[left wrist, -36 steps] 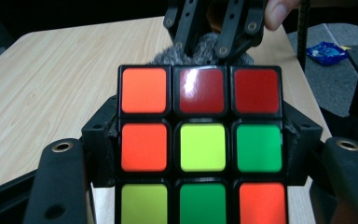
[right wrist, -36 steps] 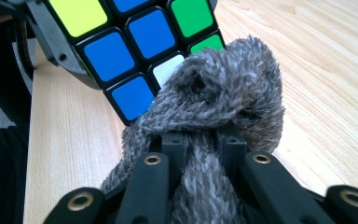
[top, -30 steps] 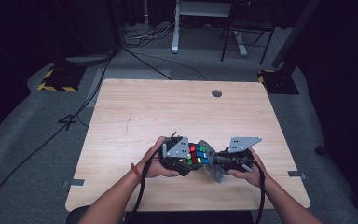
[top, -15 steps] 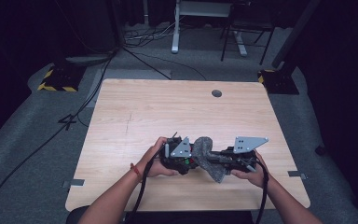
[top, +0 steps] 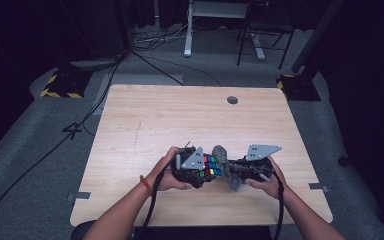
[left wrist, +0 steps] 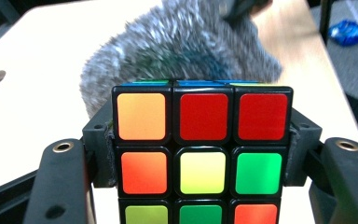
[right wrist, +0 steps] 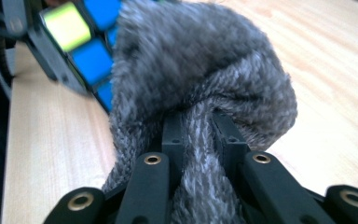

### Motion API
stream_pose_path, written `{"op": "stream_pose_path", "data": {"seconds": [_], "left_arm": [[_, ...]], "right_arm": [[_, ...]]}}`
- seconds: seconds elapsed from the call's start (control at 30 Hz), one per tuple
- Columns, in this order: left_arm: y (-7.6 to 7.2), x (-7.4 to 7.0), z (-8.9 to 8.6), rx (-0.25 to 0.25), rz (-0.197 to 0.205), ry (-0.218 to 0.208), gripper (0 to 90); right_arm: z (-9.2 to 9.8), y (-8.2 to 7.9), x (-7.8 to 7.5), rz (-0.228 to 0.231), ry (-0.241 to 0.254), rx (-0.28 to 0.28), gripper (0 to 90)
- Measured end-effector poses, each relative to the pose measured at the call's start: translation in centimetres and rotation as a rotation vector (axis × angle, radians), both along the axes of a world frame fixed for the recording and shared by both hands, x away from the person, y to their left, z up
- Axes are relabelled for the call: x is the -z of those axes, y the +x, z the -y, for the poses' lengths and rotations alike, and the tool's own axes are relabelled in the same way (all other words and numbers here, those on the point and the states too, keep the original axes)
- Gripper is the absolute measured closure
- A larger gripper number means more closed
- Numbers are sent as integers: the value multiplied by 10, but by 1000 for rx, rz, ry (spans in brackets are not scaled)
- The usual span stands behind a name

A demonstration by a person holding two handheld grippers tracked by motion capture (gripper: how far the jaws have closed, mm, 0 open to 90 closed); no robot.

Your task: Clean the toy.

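**High view: cube and fuzzy cloth meet near the table's front edge**

High view has the puzzle cube pinched in the left tongs, low over the table. Its black-framed stickers show orange, red, yellow and green. Just right of the cube, touching it, a grey fuzzy cloth bunches up, nipped tight in the right tongs.

Puzzle cube and grey cloth, near edge of table

The scrambled cube is held clear of the tabletop; the fuzzy grey cloth, bunched and folded, is pressed against its blue face.
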State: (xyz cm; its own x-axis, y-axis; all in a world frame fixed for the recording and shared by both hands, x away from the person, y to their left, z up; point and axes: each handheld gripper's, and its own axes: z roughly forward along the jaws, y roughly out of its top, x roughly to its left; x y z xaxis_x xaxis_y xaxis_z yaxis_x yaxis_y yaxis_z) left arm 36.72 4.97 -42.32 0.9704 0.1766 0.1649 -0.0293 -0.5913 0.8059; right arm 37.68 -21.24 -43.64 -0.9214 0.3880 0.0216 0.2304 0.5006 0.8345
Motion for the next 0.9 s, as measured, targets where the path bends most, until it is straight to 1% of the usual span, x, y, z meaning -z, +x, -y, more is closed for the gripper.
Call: {"op": "stream_pose_path", "data": {"seconds": [0.03, 0.07, 0.1, 0.17, 0.23, 0.3, 0.37, 0.43, 0.47, 0.5, 0.57, 0.6, 0.63, 0.67, 0.7, 0.73, 0.77, 0.8, 0.83, 0.87, 0.9], "left_arm": [[0, -1, 0, 4, 8, -3, 332], [0, -1, 0, 6, 3, -11, 332], [0, -1, 0, 13, -4, -19, 332], [0, -1, 0, 22, 1, -22, 332], [0, -1, -2, 34, -22, -50, 331], [2, 1, -2, 33, -35, -58, 329], [3, 2, -2, 31, -36, -59, 328], [3, 3, -1, 28, -31, -44, 326], [3, 3, -1, 25, -36, -45, 326], [3, 4, -1, 22, -32, -41, 326], [3, 5, 1, 20, -30, -23, 327], [3, 6, 2, 18, -29, -25, 327], [2, 7, 3, 15, -26, -7, 327], [2, 7, 4, 16, -25, 4, 328], [2, 9, 6, 20, -27, 14, 328], [2, 10, 8, 22, -23, 29, 328], [2, 12, 10, 19, -16, 47, 329], [1, 14, 12, 19, -13, 60, 330], [1, 14, 14, 19, -6, 72, 331], [1, 15, 15, 11, -3, 70, 331], [2, 15, 14, 13, -10, 68, 332]], "right_arm": [[-1, 0, 2, -4, -10, -6, 783], [-1, 0, 2, -6, -11, -12, 784], [-2, 0, 2, -18, 5, -24, 783], [-3, -1, 1, -19, 14, -41, 784], [-4, -3, 0, -22, 38, -62, 784], [-2, -3, 1, -35, 55, -67, 784], [-2, -2, 0, -31, 62, -68, 784], [-2, -3, 0, -26, 78, -63, 785], [-2, -3, -1, -21, 82, -67, 785], [-1, -3, -2, -20, 88, -71, 786], [-1, -5, -6, -1, 102, -72, 786], [-1, -6, -7, 2, 104, -75, 786], [-2, -7, -8, 9, 106, -79, 786], [-3, -9, -10, 27, 107, -79, 785], [-3, -11, -12, 33, 108, -86, 786], [-4, -12, -14, 37, 114, -96, 786], [-4, -14, -17, 42, 130, -107, 786], [-6, -15, -19, 48, 132, -112, 786], [-9, -17, -20, 59, 118, -117, 786], [-11, -17, -20, 67, 102, -117, 786], [-11, -17, -20, 69, 101, -111, 786]]}}
